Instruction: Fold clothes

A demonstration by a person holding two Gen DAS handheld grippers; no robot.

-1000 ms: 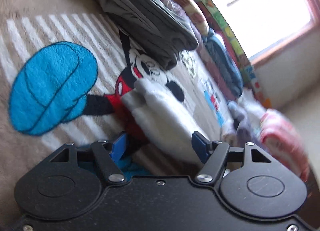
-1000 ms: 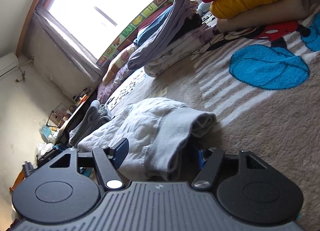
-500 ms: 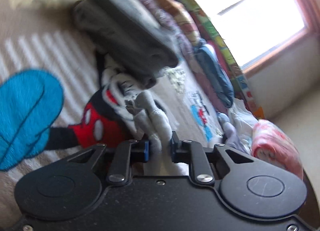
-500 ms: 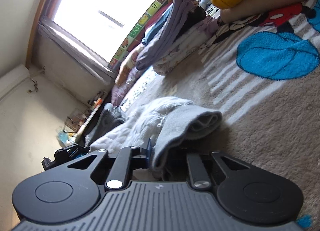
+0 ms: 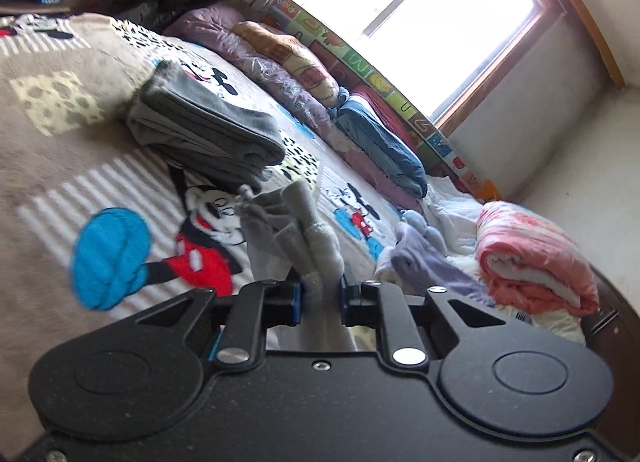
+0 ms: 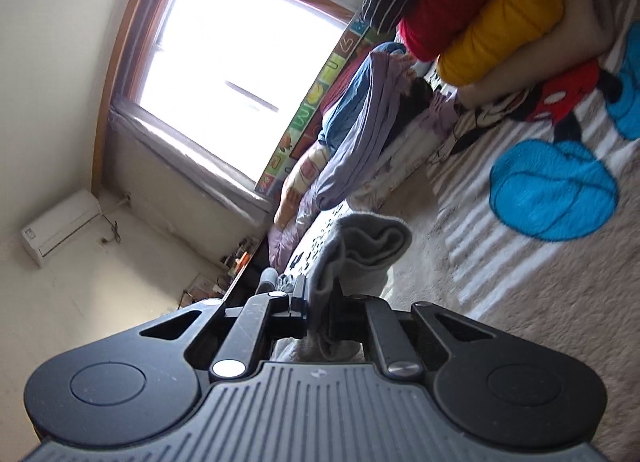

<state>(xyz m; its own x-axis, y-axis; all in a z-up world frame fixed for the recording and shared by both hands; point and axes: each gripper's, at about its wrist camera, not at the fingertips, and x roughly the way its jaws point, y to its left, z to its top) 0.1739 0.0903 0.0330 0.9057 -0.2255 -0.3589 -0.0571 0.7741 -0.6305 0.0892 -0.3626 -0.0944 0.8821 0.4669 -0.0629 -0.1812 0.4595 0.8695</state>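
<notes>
A light grey garment (image 5: 304, 230) is bunched between the blue pads of my left gripper (image 5: 320, 300), which is shut on it and holds it above the Mickey Mouse blanket (image 5: 80, 166). In the right wrist view another part of the grey garment (image 6: 360, 250) is pinched in my right gripper (image 6: 324, 314), also shut and raised off the blanket (image 6: 520, 302). Most of the garment hangs below, hidden by the gripper bodies.
A folded dark grey stack (image 5: 204, 130) lies on the blanket behind. A rolled pink blanket (image 5: 532, 258), loose lilac clothes (image 5: 424, 258) and bedding along the window wall (image 5: 360, 122) lie to the right. A red, yellow and beige folded pile (image 6: 500, 14) sits far right.
Both grippers closed on the grey garment lying on the blanket, then lifted it up; the views now tilt toward the window.
</notes>
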